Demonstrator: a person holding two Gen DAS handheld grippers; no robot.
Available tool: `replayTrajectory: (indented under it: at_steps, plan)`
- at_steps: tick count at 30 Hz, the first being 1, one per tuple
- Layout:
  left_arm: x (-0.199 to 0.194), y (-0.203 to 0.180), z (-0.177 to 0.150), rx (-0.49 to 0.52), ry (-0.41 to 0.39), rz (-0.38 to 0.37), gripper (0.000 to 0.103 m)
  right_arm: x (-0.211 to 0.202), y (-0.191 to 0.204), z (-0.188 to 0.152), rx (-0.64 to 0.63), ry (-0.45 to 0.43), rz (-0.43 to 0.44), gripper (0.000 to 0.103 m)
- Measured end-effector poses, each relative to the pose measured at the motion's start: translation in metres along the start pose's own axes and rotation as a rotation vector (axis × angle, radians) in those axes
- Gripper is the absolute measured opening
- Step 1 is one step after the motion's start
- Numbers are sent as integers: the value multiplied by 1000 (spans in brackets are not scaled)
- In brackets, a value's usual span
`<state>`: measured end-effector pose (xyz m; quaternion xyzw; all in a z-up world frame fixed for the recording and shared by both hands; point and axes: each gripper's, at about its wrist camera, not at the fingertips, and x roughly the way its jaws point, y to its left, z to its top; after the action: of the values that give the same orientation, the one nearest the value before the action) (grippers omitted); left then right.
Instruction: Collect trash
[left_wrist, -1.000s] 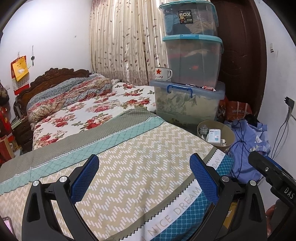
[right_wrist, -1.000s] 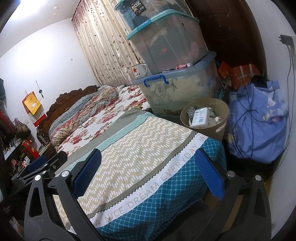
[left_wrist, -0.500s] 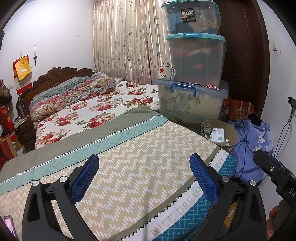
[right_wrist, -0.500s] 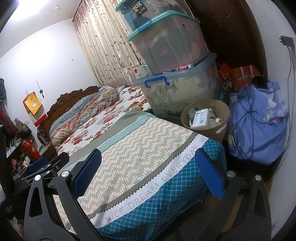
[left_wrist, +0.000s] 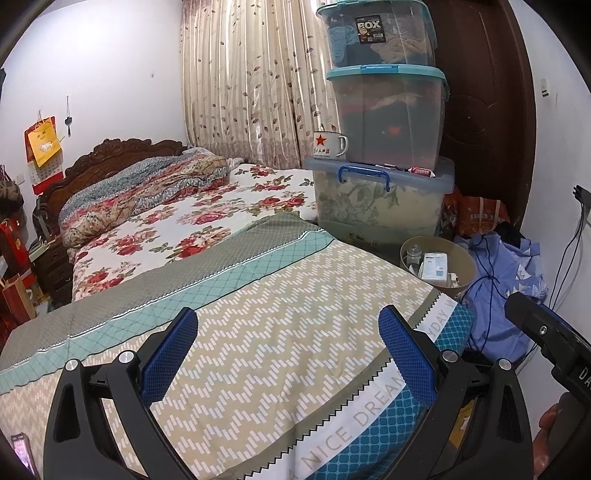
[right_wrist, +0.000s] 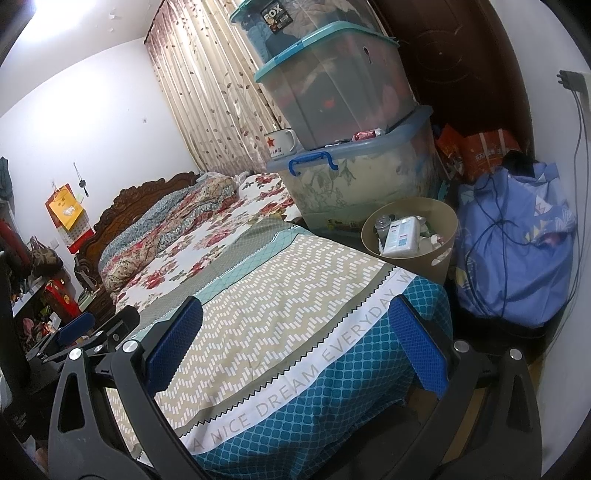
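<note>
A bed with a zigzag-patterned beige and teal cover (right_wrist: 280, 295) fills the room. Three stacked clear plastic storage bins (right_wrist: 347, 122) of fabrics stand past its far corner; beside them a round tan wastebasket (right_wrist: 410, 236) holds a white box and jars. The left gripper (left_wrist: 291, 354) and right gripper (right_wrist: 295, 339) hover wide apart, empty, above the cover.

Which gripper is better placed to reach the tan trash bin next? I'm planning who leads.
Probably the right gripper. The trash bin stands beyond the bed's far right corner, larger and nearer in the right wrist view. The left gripper sits further left, over the bedspread. Both are open and empty.
</note>
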<state>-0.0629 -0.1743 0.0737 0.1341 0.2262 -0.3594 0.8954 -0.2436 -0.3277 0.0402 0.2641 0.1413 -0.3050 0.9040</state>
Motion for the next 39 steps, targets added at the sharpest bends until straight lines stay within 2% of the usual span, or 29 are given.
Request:
replayTrajectory:
  at_steps: [39]
  plan:
    - [0,-9,-8,49,6,0,94,0,1,3,4,-2,2,100]
